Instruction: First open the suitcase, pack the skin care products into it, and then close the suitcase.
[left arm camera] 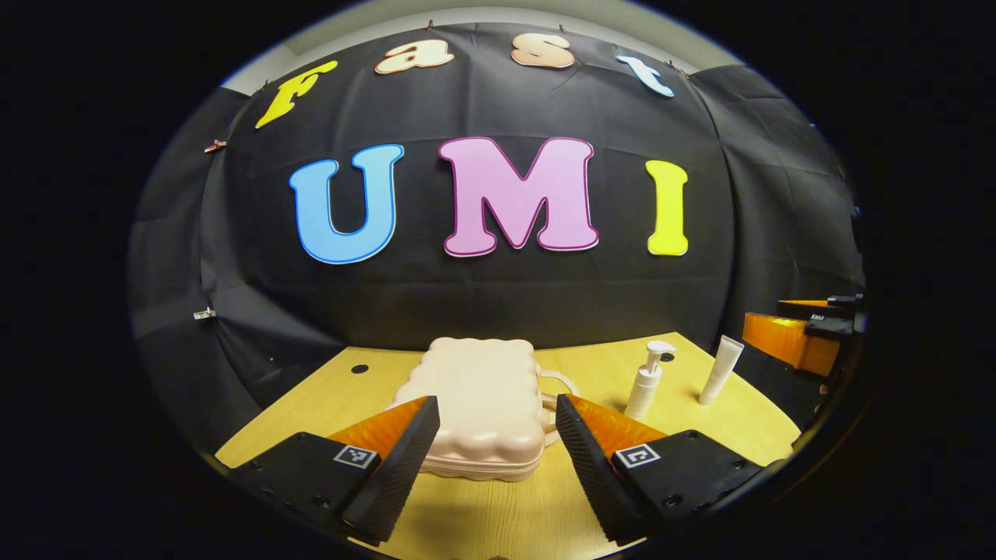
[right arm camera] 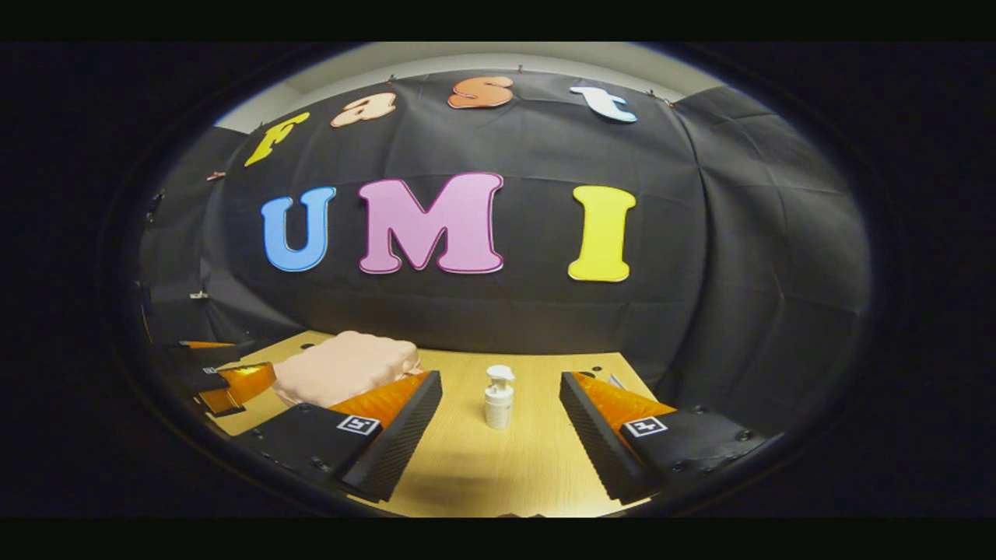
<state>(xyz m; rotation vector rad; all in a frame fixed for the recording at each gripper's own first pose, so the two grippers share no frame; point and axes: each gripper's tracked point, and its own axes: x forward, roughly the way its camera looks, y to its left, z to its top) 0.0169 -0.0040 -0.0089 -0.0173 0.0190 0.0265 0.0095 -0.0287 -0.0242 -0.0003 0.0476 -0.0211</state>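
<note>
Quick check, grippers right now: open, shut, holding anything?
Left gripper: open, empty, aimed at the closed suitcase.
Right gripper: open, empty, pump bottle ahead.

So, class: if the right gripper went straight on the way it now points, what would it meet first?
Most likely the pump bottle, standing upright on the table dead ahead between the open jaws; how far off is unclear.

In the left gripper view, the left gripper [left arm camera: 495,443] stands before the pink suitcase [left arm camera: 478,404], its fingers covering the case's two front corners, while the right gripper [left arm camera: 805,330] is cut off at the view's right edge. In the right gripper view, a finger [right arm camera: 385,428] hides the suitcase's [right arm camera: 342,367] near corner; the pump bottle's [right arm camera: 499,398] label is too small to make out
</note>
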